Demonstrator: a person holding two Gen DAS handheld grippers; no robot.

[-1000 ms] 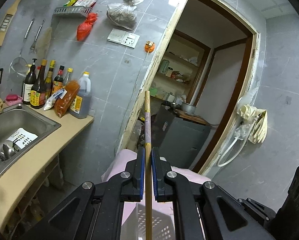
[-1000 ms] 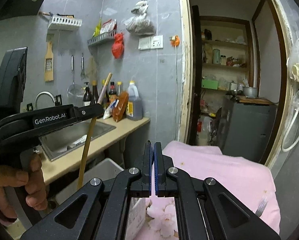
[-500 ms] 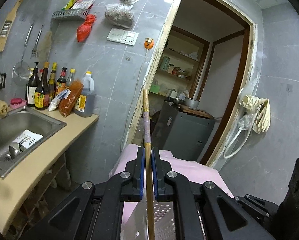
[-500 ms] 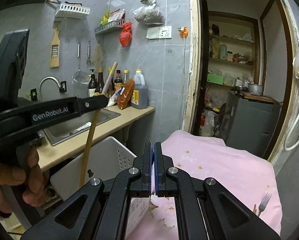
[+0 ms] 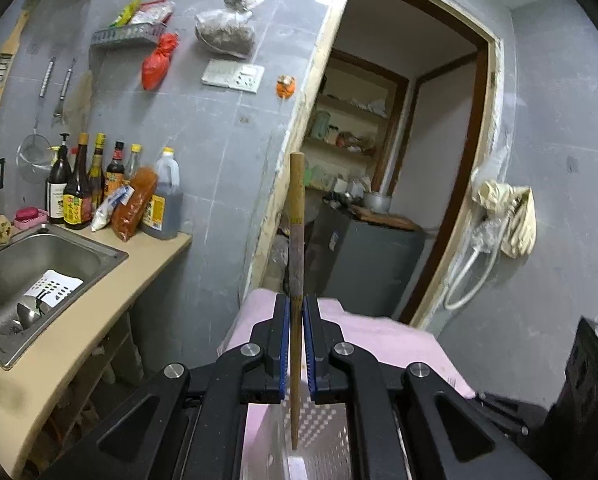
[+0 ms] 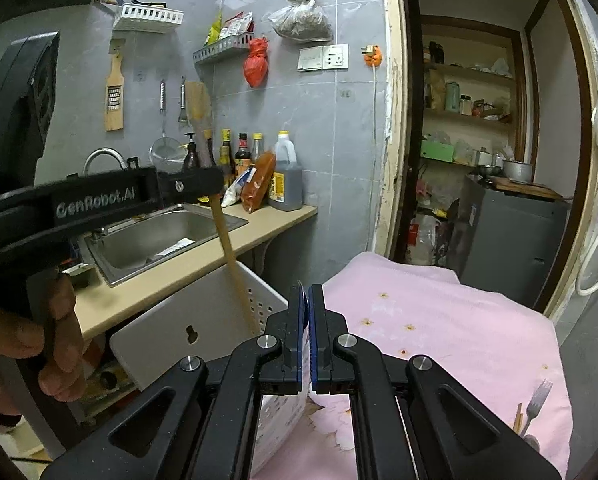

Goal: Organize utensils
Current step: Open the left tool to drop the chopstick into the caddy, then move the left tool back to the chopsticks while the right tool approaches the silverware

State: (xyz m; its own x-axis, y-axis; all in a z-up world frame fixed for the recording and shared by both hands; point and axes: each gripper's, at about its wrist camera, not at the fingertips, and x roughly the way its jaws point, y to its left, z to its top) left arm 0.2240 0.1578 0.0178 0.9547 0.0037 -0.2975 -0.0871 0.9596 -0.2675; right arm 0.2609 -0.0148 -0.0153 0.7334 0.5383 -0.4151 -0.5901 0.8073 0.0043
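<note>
My left gripper (image 5: pixel 296 308) is shut on a long wooden chopstick (image 5: pixel 297 216) held upright; its lower tip hangs inside a white perforated basket (image 5: pixel 323 436). In the right wrist view the chopstick (image 6: pixel 229 248) slants down from the left gripper (image 6: pixel 203 182) into the white basket (image 6: pixel 203 316). My right gripper (image 6: pixel 307 300) is nearly shut on the basket's rim. A fork (image 6: pixel 537 400) and other utensils lie on the pink cloth (image 6: pixel 439 320) at the lower right.
A steel sink (image 5: pixel 27 264) is set in a beige counter (image 5: pixel 99 320) on the left, with sauce bottles (image 5: pixel 83 192) behind. Tools hang on the grey tiled wall. A doorway (image 5: pixel 399 160) opens to a pantry with a grey cabinet (image 6: pixel 507 236).
Both grippers have tilted down toward the table. The chopstick has sunk lower, so its tip is now inside the basket. The basket shows more fully in the right wrist view.
</note>
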